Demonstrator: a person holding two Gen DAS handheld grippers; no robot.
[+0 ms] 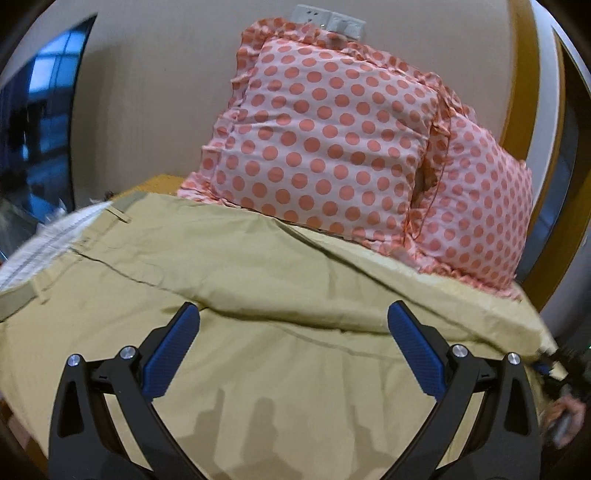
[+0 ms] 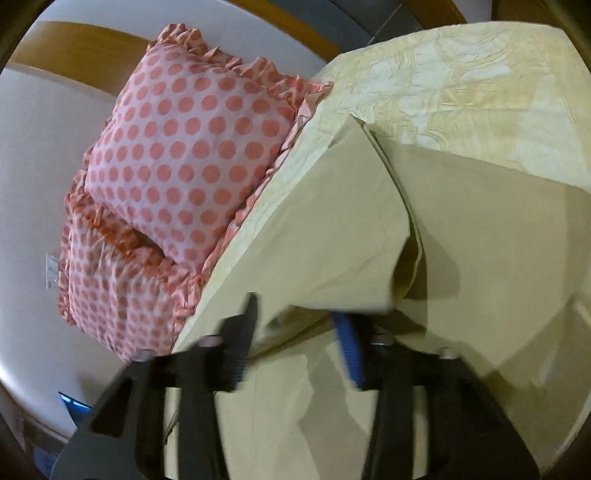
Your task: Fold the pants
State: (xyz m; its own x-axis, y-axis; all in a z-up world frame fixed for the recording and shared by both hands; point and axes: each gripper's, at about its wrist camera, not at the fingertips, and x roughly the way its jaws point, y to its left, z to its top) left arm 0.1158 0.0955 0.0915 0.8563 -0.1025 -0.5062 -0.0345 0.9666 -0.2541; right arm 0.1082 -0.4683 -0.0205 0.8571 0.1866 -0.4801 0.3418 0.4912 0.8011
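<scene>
Khaki pants (image 1: 236, 266) lie spread on the bed, with the waistband and its white lining at the left. My left gripper (image 1: 291, 325) is open and empty, hovering just above the pants' middle. In the right wrist view the pants (image 2: 332, 229) hang lifted in a fold. My right gripper (image 2: 299, 332) has the fabric's lower edge between its fingers, but motion blur hides how far they are closed. The right gripper also shows at the right edge of the left wrist view (image 1: 550, 365), at the pants' leg end.
Two pink pillows with orange dots (image 1: 332, 136) lean against the wall behind the pants; they also show in the right wrist view (image 2: 184, 147). A cream patterned bedspread (image 2: 461, 81) covers the bed. A wall socket (image 1: 325, 18) sits above the pillows.
</scene>
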